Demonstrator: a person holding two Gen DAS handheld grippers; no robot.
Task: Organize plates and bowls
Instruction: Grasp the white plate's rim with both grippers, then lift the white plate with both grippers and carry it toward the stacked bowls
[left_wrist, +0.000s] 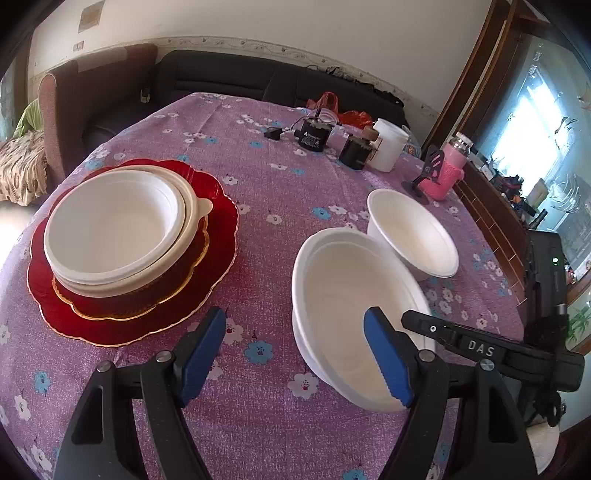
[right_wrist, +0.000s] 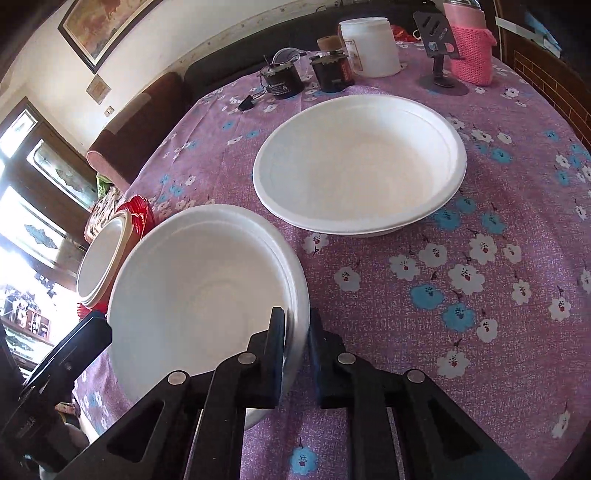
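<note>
Nearest the right wrist camera, the right gripper (right_wrist: 297, 332) has its black fingers (right_wrist: 275, 354) pinched tight on the near rim of a white bowl (right_wrist: 199, 291), one finger inside the wall and one outside. That bowl sits tilted, its far edge raised toward the camera's left. In the left wrist view the left gripper (left_wrist: 295, 354) stands wide, its blue pads (left_wrist: 388, 362) spread with nothing clamped; the right-hand pad lies over the same bowl's (left_wrist: 354, 306) interior, the other over bare flowered tablecloth (left_wrist: 258, 206). Just beyond, a second white bowl (right_wrist: 360, 162) rests flat on the cloth, close beside the held one and apparently touching it in the left view. Further left is the stack: red scalloped plates (left_wrist: 218, 258) carrying nested white bowls (left_wrist: 118, 229), which looks like where loose bowls belong. At the far table edge stand small dark devices (left_wrist: 314, 134), a white tub (left_wrist: 388, 147) and a pink knitted bottle cover (left_wrist: 448, 173). The bowl seems thin and light, and a one-sided rim pinch could let it flex, swing or slip on lifting. Its tilted edge may also nudge the neighbouring bowl. If the left pads close while straddling the wall askew, they could crush the rim.
</note>
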